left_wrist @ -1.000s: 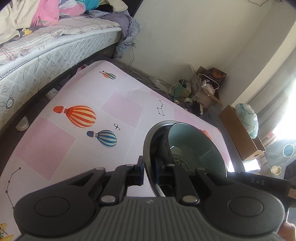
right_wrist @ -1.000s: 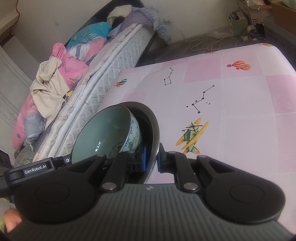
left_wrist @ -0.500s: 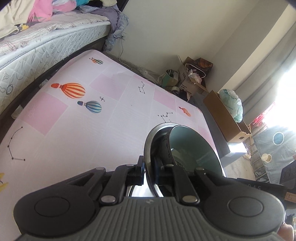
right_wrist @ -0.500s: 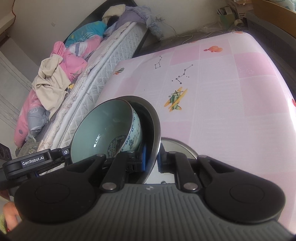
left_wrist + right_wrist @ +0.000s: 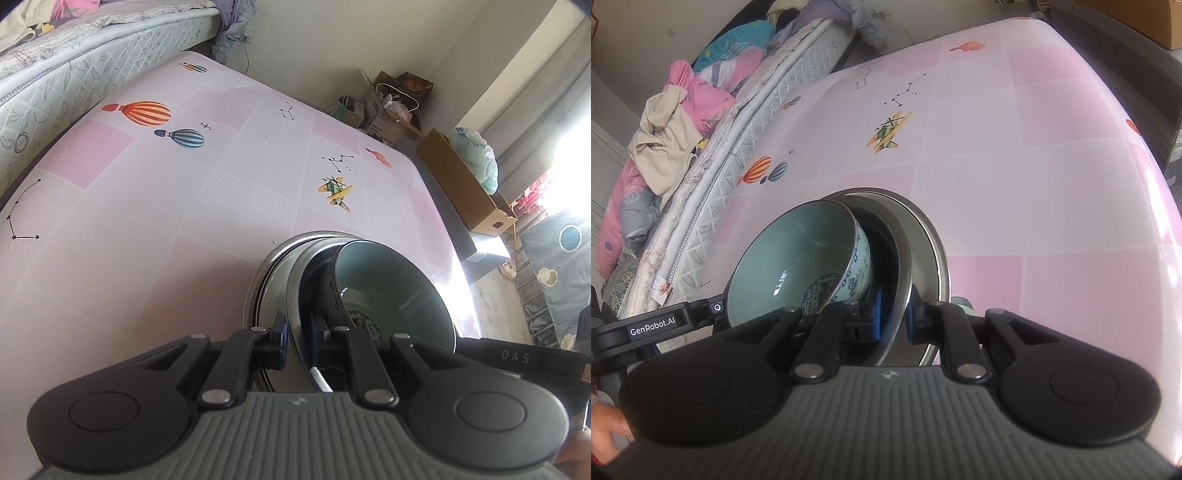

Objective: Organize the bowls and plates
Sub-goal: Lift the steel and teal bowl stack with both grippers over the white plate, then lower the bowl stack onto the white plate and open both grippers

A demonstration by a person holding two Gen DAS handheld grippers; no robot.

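Both claws, left claw (image 5: 298,341) and right claw (image 5: 893,320), pinched opposite rims of the metal plate (image 5: 295,291) carrying the celadon bowl (image 5: 798,262) above the desk (image 5: 147,229)

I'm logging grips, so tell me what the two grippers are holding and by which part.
Both hold one metal plate by its rim, left gripper and right gripper on opposite sides, with a ceramic bowl inside.
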